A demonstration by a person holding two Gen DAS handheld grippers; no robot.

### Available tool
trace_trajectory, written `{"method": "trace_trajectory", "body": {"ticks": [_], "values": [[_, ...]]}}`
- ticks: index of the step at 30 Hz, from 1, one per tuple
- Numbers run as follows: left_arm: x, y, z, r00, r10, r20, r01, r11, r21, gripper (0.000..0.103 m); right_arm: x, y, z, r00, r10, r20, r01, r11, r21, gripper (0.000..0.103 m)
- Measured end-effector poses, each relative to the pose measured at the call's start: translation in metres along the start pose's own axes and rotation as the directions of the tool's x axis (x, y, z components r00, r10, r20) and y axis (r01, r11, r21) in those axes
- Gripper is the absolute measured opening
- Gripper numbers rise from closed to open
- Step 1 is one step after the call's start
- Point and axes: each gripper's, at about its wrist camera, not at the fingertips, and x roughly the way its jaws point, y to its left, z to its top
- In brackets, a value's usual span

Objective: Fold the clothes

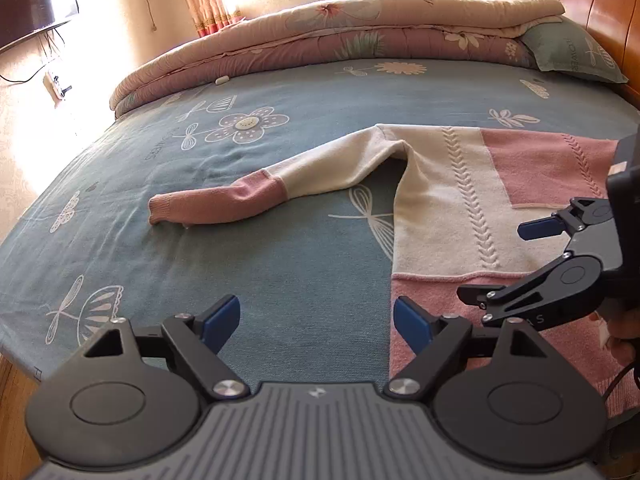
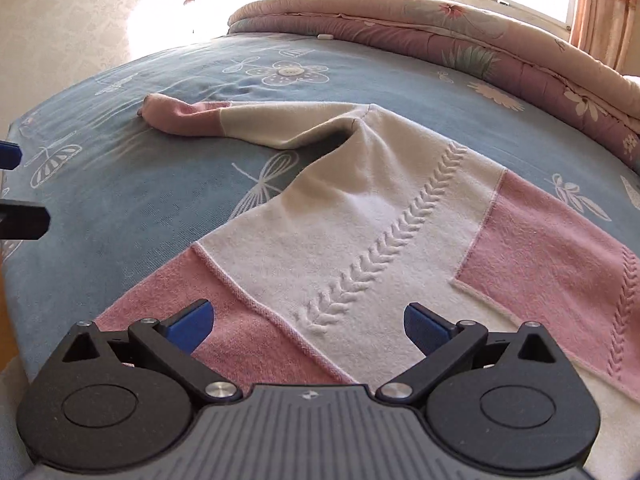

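Knitted in cream and pink blocks, the sweater (image 1: 452, 200) lies spread flat on the blue bedsheet (image 1: 248, 264), filling the right half of the left wrist view and the centre of the right wrist view. We judge it is laid out like this so that the panels can be folded over cleanly. One sleeve (image 1: 244, 192) trails toward the middle left of the frame, its pink cuff resting on the sheet, probably the first part to bring in.

Our left gripper (image 1: 316, 322) hangs released at the bottom centre, right finger over the pink hem, left finger over bare sheet. Our right gripper (image 2: 308, 326) is also spread wide and empty, low over the hem band. A rolled quilt (image 1: 320, 36) sits along the top of the frame, well apart.
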Motion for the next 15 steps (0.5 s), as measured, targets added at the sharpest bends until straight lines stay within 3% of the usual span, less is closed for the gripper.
{"method": "trace_trajectory", "body": {"ticks": [4, 8, 11, 15], "values": [[0.004, 0.001, -0.005, 0.999, -0.033, -0.019, 0.033, 0.999, -0.001, 0.085, -0.018, 0.009, -0.033, 1.000, 0.021, 0.006, -0.021, 1.000, 0.008, 0.103], [0.015, -0.024, -0.001, 0.993, -0.110, -0.029, 0.111, 0.993, 0.027, 0.085, -0.061, 0.026, -0.076, 0.999, 0.033, -0.014, -0.034, 0.997, -0.075, 0.103], [0.023, -0.044, 0.002, 0.985, -0.171, -0.038, 0.172, 0.984, 0.049, 0.085, -0.087, 0.012, -0.083, 0.997, 0.054, -0.048, -0.056, 0.998, -0.023, 0.103], [0.033, -0.072, 0.005, 0.967, -0.249, -0.052, 0.253, 0.964, 0.078, 0.085, -0.114, -0.038, -0.089, 0.996, -0.084, 0.033, 0.080, 0.992, 0.102, 0.103]]}}
